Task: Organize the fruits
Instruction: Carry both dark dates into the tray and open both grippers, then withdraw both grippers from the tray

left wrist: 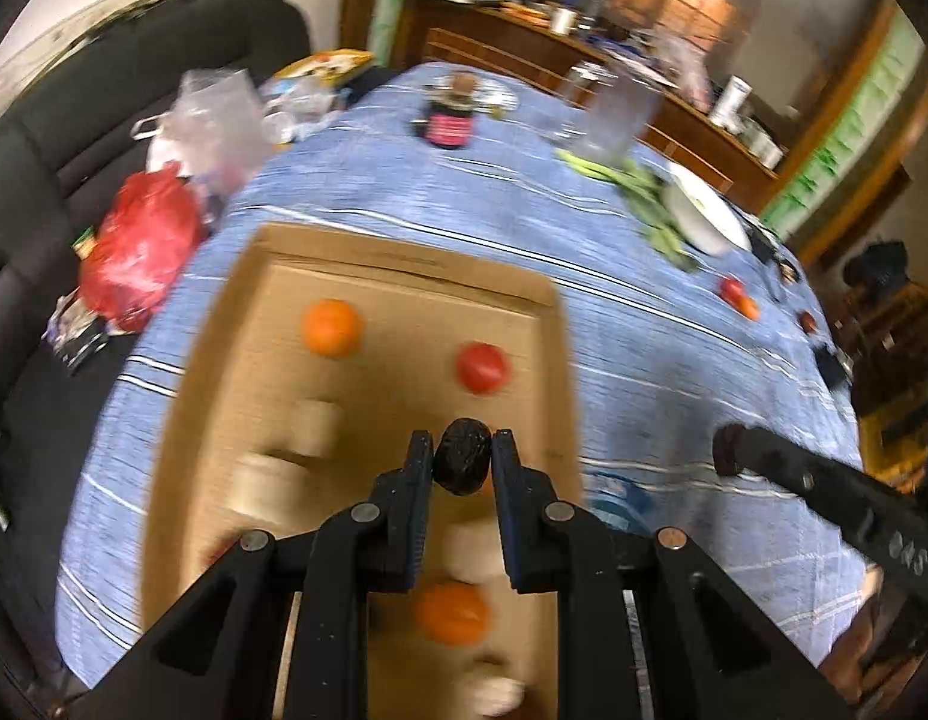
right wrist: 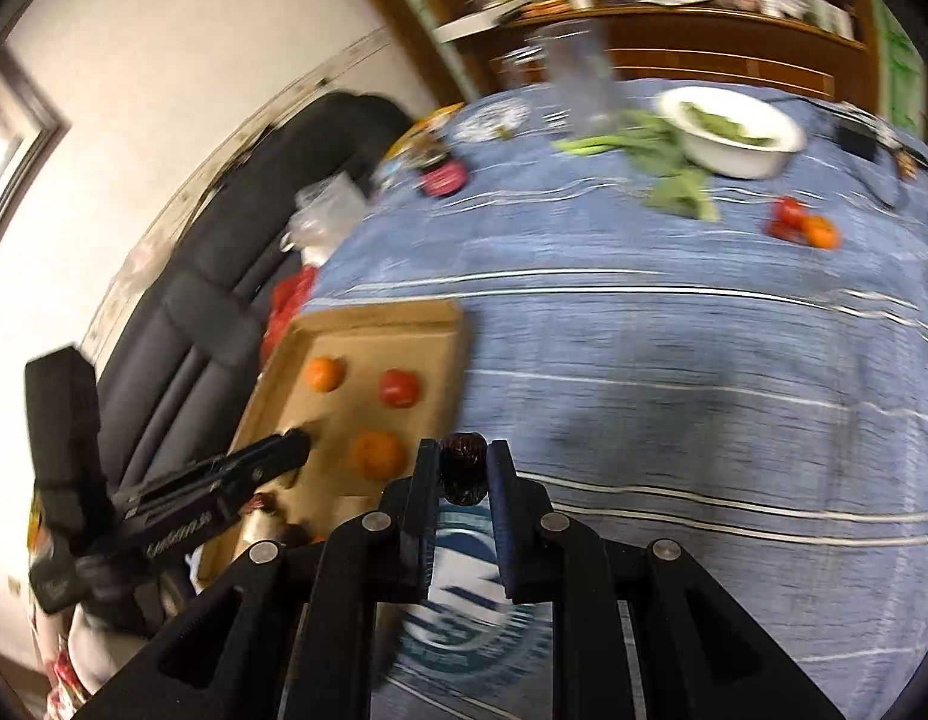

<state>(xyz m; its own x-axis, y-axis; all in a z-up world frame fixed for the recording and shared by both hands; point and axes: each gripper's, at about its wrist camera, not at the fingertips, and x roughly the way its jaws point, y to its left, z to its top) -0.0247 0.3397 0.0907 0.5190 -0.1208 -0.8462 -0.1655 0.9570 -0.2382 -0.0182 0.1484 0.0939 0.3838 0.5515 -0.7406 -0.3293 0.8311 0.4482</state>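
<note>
Dark wrinkled fruits are clamped in both grippers.
One dark fruit (left wrist: 462, 464) is pinched by the left gripper (left wrist: 462, 450) above the cardboard tray (left wrist: 398, 264); another (right wrist: 462, 468) by the right gripper (right wrist: 462, 456), beside it.

A cardboard tray (left wrist: 523, 288) lies on the table (left wrist: 643, 360), near its left edge, beside a sofa (left wrist: 74, 120). In the tray, an orange (left wrist: 332, 327) sits left of a tomato (left wrist: 481, 367) at the far end, and a second orange (left wrist: 452, 613) lies nearer. A dark fruit (left wrist: 462, 463) sits between the left gripper's (left wrist: 462, 450) fingers above the tray. Another dark fruit (right wrist: 462, 468) sits between the right gripper's (right wrist: 462, 456) fingers, right of the tray. Far across the table stands a bowl (right wrist: 733, 150) with leafy greens (right wrist: 679, 186) before it.
</note>
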